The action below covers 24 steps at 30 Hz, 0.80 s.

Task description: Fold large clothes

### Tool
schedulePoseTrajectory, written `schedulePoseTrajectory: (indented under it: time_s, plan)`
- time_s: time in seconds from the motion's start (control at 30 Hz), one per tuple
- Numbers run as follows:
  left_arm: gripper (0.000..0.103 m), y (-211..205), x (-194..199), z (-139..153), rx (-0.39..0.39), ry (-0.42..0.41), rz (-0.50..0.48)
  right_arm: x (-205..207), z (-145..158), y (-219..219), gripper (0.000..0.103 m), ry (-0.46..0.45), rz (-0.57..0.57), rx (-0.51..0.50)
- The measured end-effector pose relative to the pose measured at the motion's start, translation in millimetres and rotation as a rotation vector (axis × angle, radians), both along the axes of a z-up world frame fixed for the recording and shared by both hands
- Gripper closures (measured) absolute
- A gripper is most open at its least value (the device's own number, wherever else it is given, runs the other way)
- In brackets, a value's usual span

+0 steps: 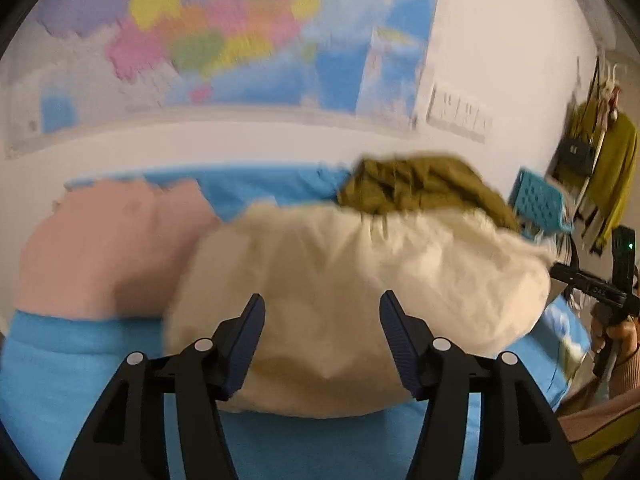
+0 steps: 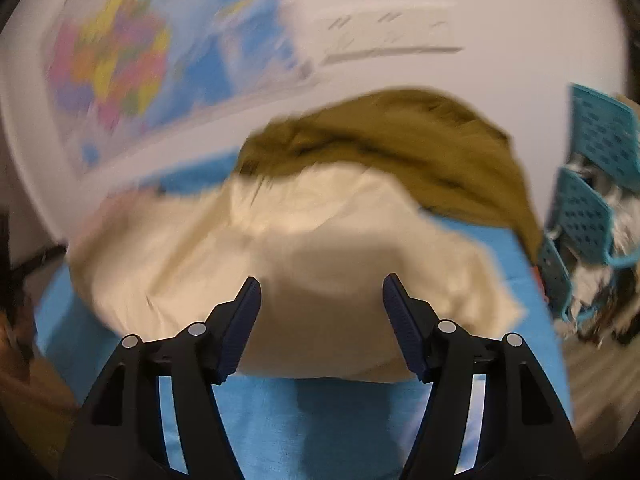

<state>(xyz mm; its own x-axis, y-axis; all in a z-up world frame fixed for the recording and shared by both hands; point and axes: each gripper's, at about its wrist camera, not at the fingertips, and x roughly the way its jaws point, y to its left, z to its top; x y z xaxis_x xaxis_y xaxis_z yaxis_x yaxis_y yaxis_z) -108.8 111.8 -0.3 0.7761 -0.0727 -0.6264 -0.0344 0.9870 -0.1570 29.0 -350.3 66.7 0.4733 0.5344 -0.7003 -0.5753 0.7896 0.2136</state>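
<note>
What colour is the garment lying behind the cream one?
Olive green garment; clearest in the right wrist view, behind the cream garment.

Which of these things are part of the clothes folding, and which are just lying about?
Part of the job:
- cream garment, folded on the blue sheet
- pink garment beside it
- olive garment bunched behind
- left gripper and right gripper, both open, holding nothing

Just lying about:
- wall map
- teal basket
- hanging olive-yellow clothes
</note>
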Motion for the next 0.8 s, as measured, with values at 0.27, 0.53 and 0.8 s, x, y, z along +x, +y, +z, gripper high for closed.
schedulePoseTrajectory:
  time_s: [0.27, 0.53, 0.8]
  plan:
    - [0.102, 61.0, 24.4, -55.6, -0.205, 0.188, 0.143, 27.7, -28.1, -32.3, 0.1, 0.099, -0.081, 0.009]
    - [0.06, 21.6, 21.9, -13.0, -0.039, 0.079, 0.067, 17.7, 26.6, -16.9, 0.065, 0.005, -0.015, 0.113]
    - [0.053, -3.8, 54.9, -16.1, -0.019, 0.096, -0.016, 54.6, -17.7, 80.0, 0.068, 0.039, 0.127, -0.146]
